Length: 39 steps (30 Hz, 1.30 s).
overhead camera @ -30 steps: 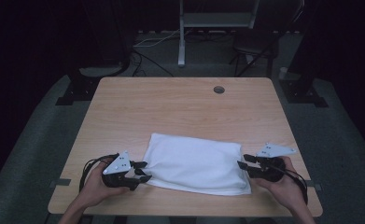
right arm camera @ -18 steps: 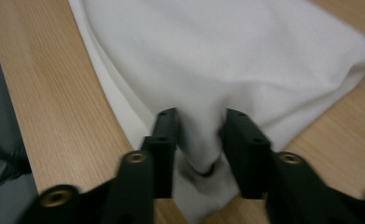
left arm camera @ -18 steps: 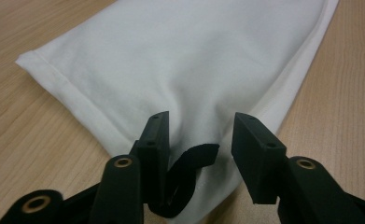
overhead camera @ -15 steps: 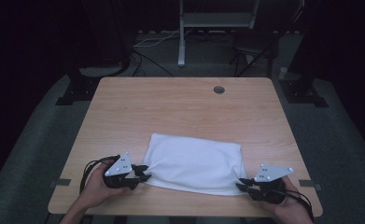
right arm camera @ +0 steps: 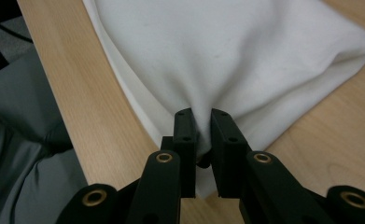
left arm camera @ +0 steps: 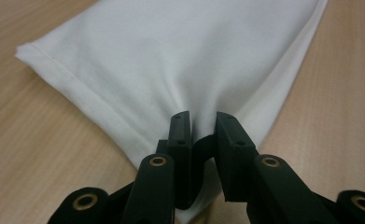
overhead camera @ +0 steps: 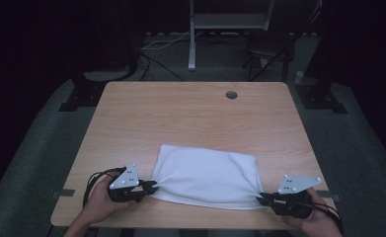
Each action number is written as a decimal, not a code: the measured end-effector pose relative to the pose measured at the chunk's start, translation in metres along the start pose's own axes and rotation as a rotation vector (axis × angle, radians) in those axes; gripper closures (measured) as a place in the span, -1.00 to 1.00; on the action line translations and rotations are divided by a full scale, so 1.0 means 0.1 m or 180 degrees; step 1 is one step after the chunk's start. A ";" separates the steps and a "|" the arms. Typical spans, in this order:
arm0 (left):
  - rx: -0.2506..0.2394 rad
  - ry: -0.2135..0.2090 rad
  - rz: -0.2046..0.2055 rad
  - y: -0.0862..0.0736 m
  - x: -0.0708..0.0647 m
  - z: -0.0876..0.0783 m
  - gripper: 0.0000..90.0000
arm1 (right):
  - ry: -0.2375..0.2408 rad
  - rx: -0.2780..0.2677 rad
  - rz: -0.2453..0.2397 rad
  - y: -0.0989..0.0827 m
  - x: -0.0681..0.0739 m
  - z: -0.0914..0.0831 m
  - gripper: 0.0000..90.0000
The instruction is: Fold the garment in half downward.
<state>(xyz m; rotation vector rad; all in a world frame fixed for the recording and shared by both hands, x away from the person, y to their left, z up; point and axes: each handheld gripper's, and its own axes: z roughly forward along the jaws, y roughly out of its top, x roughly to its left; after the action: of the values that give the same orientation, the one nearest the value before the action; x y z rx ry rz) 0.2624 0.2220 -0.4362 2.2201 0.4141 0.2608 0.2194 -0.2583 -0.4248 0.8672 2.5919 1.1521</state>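
So there's this folded white cloth (overhead camera: 205, 177) lying flat on the near half of a light wooden table (overhead camera: 190, 116), closer to the person's edge than the far one; it's a soft rectangle, doubled over, with a stitched hem along one side you can make out in the left gripper view (left arm camera: 171, 60); in the right gripper view (right arm camera: 236, 51) the fabric bunches into little folds where it gets pinched.

The left gripper (overhead camera: 151, 187) has its black jaws nearly closed on the cloth's near left corner, fabric squeezed in the narrow gap between them (left arm camera: 198, 133); the right gripper (overhead camera: 262, 199) is doing the same on the near right corner, jaws clamped tight on a tuck of cloth (right arm camera: 202, 130); that corner sits right by the table's front edge.

Each one has a grey three-cornered plate on top and a hand wrapped round it; further back there's a small round hole (overhead camera: 231, 95) in the tabletop; beyond the table, a dark room with a white metal stand (overhead camera: 193, 37) on the floor.
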 end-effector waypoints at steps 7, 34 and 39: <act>-0.0113 -0.0086 -0.0039 0.02 -0.01 -0.07 0.46 | -0.0059 -0.0055 0.0092 -0.01 -0.05 -0.07 0.50; -0.0296 0.0014 -0.0224 0.07 0.07 0.05 0.03 | -0.0542 -0.0190 0.0846 0.20 -0.39 0.37 0.37; -0.0270 -0.0018 -0.0200 0.08 0.06 0.07 0.03 | -0.0552 -0.0149 0.0882 0.23 -0.42 0.40 0.78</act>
<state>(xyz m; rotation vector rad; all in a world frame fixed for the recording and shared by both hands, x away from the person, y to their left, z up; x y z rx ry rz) 0.2715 0.2143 -0.4337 2.1207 0.4606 0.2344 0.2789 -0.2450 -0.4385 1.2855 2.3501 1.1395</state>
